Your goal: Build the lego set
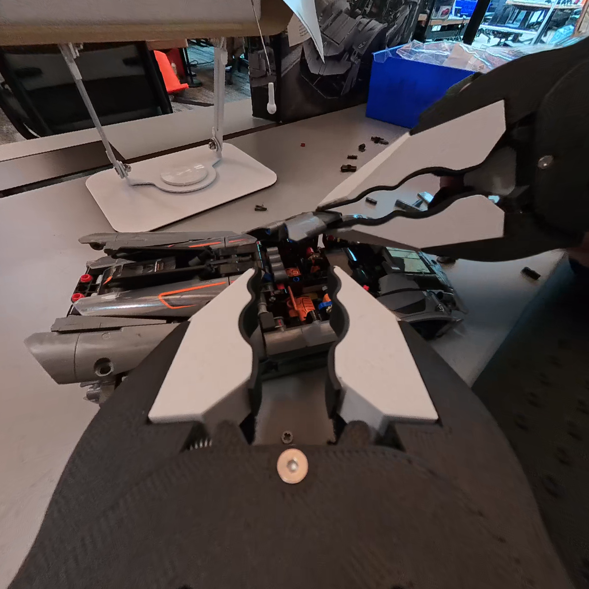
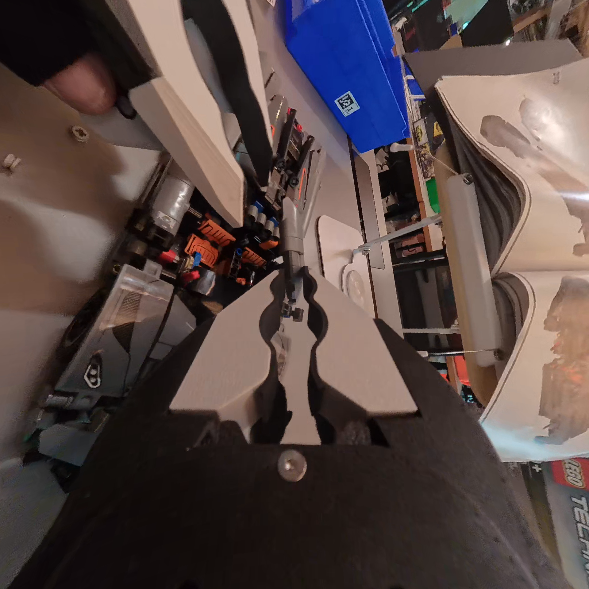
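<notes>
Pinching grey panel [image 2: 291,236], right gripper [image 2: 294,274]

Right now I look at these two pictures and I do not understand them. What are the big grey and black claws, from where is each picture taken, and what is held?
The claws are two hand-held grippers; each carries a camera looking along its fingers. The left gripper hangs open over the dark lego car on the grey table. The right gripper, seen from the side in the left view, is shut on a grey car panel. Loose black pins, a white stand and a blue bin lie behind.
</notes>
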Demonstrator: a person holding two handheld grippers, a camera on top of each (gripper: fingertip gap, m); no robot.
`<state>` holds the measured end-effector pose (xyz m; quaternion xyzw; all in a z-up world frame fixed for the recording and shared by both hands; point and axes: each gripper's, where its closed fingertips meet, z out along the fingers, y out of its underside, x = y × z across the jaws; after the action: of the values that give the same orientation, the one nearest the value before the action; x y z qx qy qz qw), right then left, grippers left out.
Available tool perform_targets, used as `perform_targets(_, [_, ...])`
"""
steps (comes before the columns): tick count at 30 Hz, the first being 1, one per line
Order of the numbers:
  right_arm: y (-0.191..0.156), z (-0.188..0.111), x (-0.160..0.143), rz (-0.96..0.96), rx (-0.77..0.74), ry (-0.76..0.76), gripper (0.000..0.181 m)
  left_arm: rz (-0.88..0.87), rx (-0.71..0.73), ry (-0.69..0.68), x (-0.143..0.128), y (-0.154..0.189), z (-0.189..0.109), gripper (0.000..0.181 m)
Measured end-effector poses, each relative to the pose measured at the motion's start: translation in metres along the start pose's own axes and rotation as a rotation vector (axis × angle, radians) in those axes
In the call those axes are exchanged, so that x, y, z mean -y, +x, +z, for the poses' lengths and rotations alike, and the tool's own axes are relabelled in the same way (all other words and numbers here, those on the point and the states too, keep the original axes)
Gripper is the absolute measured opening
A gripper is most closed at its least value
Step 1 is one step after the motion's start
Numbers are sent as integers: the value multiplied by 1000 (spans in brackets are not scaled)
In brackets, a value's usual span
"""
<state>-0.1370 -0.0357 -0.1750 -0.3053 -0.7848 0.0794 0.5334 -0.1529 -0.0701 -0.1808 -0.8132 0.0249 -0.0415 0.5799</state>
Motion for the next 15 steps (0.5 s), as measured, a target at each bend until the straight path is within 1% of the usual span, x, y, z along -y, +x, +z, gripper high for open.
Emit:
perform_targets(3, [-8, 0, 1, -48, 6, -13, 10, -1, 9, 0, 0, -1, 0, 39])
perform_targets(12, [-26, 2, 6, -89, 71, -23, 14, -2, 2, 1, 0, 1, 1, 37])
perform_targets(15, [-27, 3, 7, -80, 86, -24, 14, 0, 6, 0, 0, 1, 1, 36])
